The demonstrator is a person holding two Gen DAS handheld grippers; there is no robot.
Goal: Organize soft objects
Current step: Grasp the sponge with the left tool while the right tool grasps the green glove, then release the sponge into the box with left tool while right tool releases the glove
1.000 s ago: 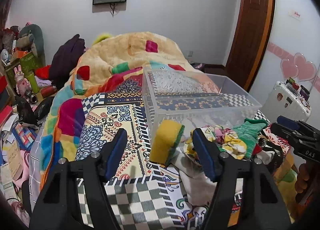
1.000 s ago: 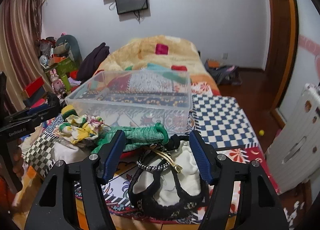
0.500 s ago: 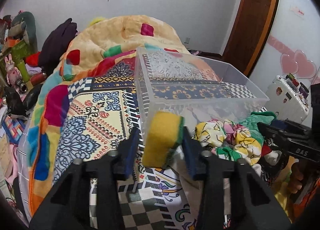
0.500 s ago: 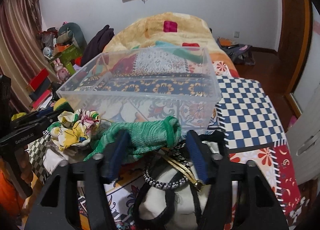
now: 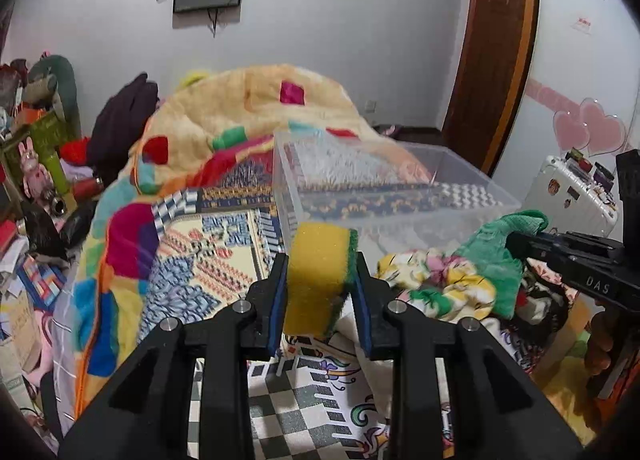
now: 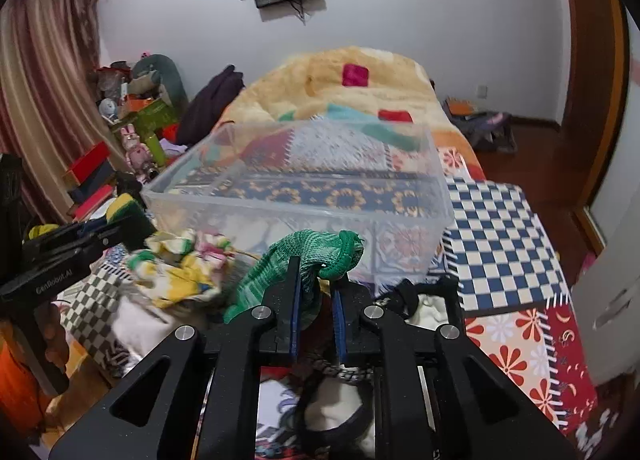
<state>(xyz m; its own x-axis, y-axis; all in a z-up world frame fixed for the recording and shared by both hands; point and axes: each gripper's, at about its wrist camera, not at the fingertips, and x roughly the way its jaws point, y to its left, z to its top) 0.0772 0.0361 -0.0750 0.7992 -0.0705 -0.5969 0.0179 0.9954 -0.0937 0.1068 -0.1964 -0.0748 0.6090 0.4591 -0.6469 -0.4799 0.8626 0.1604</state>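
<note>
A cluttered bedroom fills both views: a bed under patchwork covers, a wall-mounted screen at 12 o'clock, a wooden door at 2 o'clock. A clear plastic bin sits on the bed, apparently empty, with a heap of soft things just in front of it. The left gripper is closed on a yellow sponge with a green scouring face, which it holds in front of the bin's near corner, at 12 o'clock from the jaws. The right gripper is pinched narrow on a green knitted cloth, whose bunched end stands up above the fingers while the rest trails down to 9 o'clock. A floral fabric bundle lies between the two tools. The sponge looks light and springy; a grip across its broad faces, as here, should hold without much squeeze. The cloth looks limp and stretchy, likely to sag or snag, so taking it at its bunched middle seems wise.
</note>
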